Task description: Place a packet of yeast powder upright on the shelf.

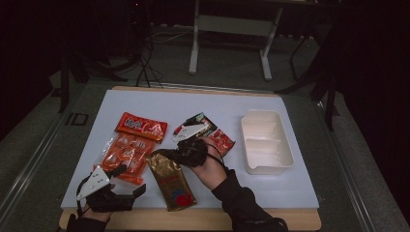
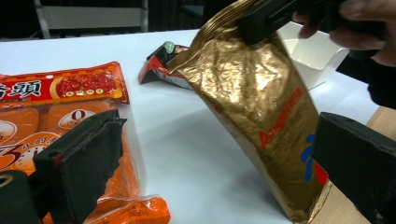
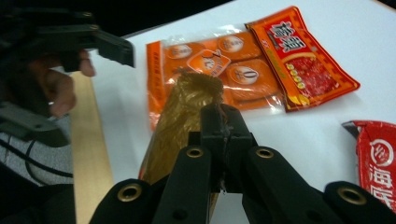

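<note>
A gold foil packet [image 1: 173, 186] stands tilted near the table's front edge, its lower end on the table and its top end raised. My right gripper [image 1: 163, 155] is shut on that crimped top edge; in the right gripper view the jaws [image 3: 224, 119] pinch the gold packet [image 3: 184, 109]. In the left gripper view the gold packet [image 2: 261, 107] hangs from the right gripper [image 2: 261, 21]. My left gripper [image 1: 129, 181] is open at the front left corner beside the packet, its wide-apart jaws [image 2: 219, 168] holding nothing.
An orange snack packet [image 1: 125, 154] lies in front of the left gripper, with a red packet [image 1: 141, 126] behind it. Two more packets [image 1: 196, 126] [image 1: 223, 141] lie mid-table. A white two-compartment tray [image 1: 268, 166] stands at the right.
</note>
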`<move>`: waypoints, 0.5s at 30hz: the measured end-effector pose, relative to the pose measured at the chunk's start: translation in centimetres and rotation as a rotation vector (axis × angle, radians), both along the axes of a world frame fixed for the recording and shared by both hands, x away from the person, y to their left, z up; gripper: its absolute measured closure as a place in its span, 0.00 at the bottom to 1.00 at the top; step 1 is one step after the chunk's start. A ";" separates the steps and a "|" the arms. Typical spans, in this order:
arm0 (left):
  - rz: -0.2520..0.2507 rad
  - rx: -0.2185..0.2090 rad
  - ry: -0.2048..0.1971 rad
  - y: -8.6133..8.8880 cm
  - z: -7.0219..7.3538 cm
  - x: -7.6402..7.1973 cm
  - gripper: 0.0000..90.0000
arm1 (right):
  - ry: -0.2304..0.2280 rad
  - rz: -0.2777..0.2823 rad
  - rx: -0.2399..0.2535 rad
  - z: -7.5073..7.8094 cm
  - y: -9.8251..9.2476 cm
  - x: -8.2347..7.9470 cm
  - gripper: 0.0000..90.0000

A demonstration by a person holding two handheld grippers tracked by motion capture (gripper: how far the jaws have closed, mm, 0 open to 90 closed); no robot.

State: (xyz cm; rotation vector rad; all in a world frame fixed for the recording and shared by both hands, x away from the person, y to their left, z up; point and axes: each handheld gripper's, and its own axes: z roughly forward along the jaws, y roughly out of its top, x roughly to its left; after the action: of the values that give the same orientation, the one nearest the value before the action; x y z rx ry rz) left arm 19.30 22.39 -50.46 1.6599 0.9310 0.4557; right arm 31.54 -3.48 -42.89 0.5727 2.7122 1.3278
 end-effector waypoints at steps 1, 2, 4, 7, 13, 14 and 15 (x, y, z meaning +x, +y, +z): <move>0.002 -0.005 -0.001 0.0 0.0 0.0 0.03 | 0.001 0.006 0.007 0.2 -0.1 -0.2 1.00; 0.005 -0.006 -0.001 0.0 0.0 0.0 0.03 | 0.009 0.018 0.017 0.4 -0.2 -0.4 1.00; 0.007 0.000 0.000 0.1 0.0 0.1 0.03 | 0.019 0.031 0.034 0.7 -0.3 -0.7 1.00; 0.012 0.002 -0.005 0.2 0.0 0.1 0.03 | 0.015 0.050 0.049 1.4 -0.5 -1.3 1.00; 0.015 -0.007 0.000 0.2 -0.1 0.2 0.03 | 0.003 0.073 0.096 3.1 -1.4 -2.1 1.00; 0.014 -0.007 -0.002 0.2 -0.1 0.2 0.03 | -0.003 0.077 0.102 3.6 -1.6 -2.0 1.00; 0.013 -0.004 -0.003 0.2 -0.1 0.2 0.03 | -0.010 0.075 0.109 3.9 -1.8 -2.0 1.00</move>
State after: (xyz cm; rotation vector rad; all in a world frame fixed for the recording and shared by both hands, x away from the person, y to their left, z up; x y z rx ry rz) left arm 19.46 22.62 -50.56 1.6501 0.9408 0.4647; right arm 29.53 -5.31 -39.01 0.4749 2.6920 1.4997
